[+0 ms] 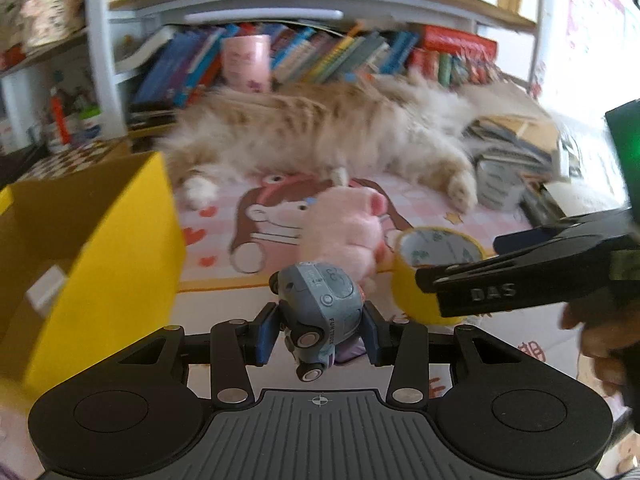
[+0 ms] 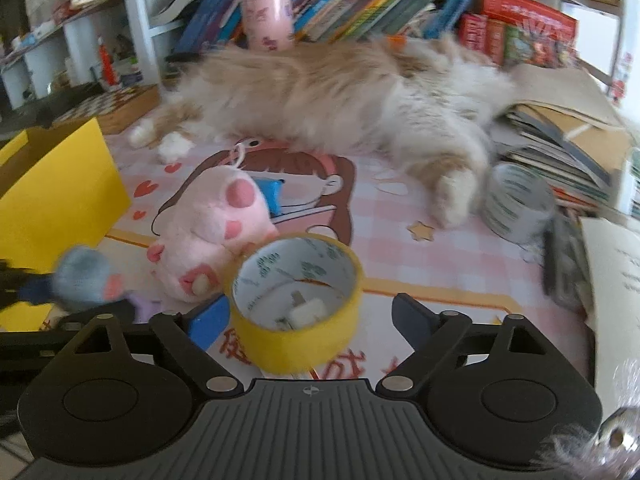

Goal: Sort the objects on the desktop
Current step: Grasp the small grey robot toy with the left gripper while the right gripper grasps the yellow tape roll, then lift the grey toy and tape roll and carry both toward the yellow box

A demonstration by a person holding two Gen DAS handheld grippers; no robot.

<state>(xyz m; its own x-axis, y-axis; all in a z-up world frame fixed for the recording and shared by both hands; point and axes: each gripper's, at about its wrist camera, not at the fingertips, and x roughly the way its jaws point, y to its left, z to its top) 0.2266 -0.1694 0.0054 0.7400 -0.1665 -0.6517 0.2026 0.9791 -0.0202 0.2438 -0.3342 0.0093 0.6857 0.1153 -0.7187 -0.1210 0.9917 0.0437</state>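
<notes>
Yellow cardboard box [image 1: 100, 248] stands open at the frame's left, just beside the left gripper [image 1: 320, 334], which pinches the small grey-blue toy car [image 1: 318, 308]. Right gripper [image 2: 310, 322], spread, straddles the yellow tape roll [image 2: 298, 300] on the bench.

Black left tool [image 1: 320, 334] and right tool [image 2: 310, 320]: blue pads, silver rivets, ribbed grey base.

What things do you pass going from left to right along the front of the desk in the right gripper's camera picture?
yellow box → grey toy car → pink plush pig → yellow tape roll → grey tape roll → white paper
</notes>
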